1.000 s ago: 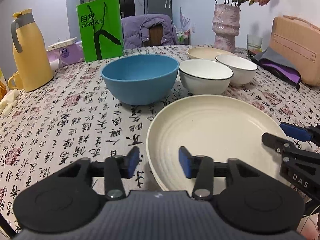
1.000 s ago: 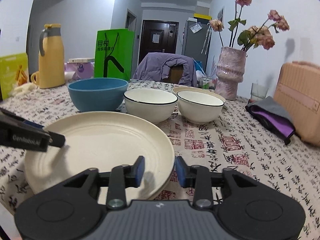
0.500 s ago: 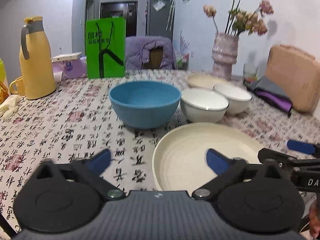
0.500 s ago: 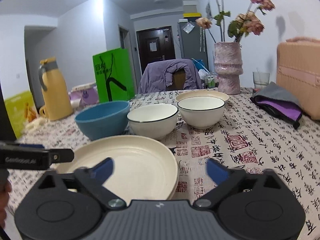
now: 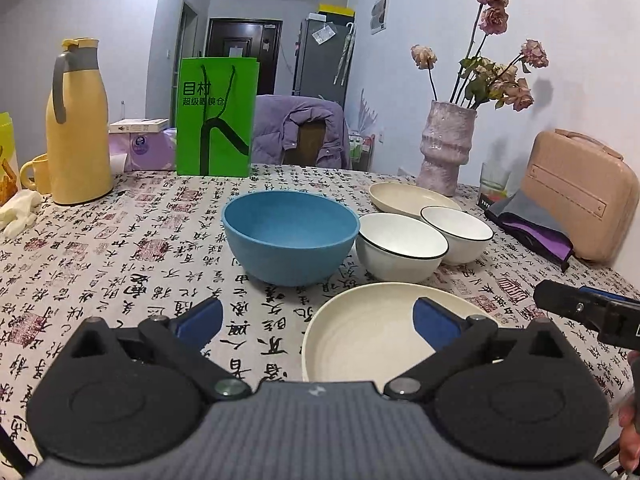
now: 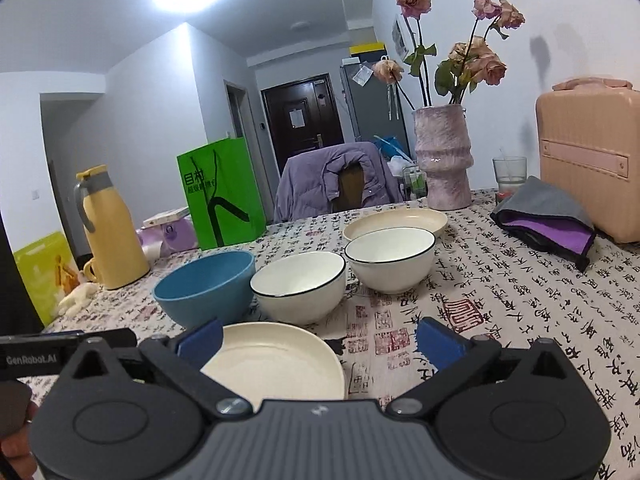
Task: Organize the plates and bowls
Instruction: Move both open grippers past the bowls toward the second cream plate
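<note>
A cream plate [image 5: 372, 328] [image 6: 276, 364] lies on the patterned tablecloth nearest me. Behind it stand a blue bowl [image 5: 290, 236] [image 6: 206, 286], two white black-rimmed bowls [image 5: 400, 246] [image 5: 456, 232] [image 6: 298, 284] [image 6: 390, 258] and a second cream plate [image 5: 408, 196] [image 6: 396, 220]. My left gripper [image 5: 318, 318] is open above the near plate's left edge, its right pad over the plate and nothing between the pads. Above that plate's right part, my right gripper [image 6: 320, 338] is open too, holding nothing. Its tip [image 5: 580, 308] shows at the right of the left wrist view.
A yellow jug [image 5: 78, 124] and mug stand at the left, a green paper bag [image 5: 216, 116] at the back. A vase of dried roses [image 5: 446, 144], a glass, a folded grey-purple cloth [image 5: 532, 228] and a pink case [image 5: 580, 200] line the right side.
Both grippers went from nearly shut to wide open and lifted back from the near plate, which now lies lower and smaller in both views. The dishes have not moved.
</note>
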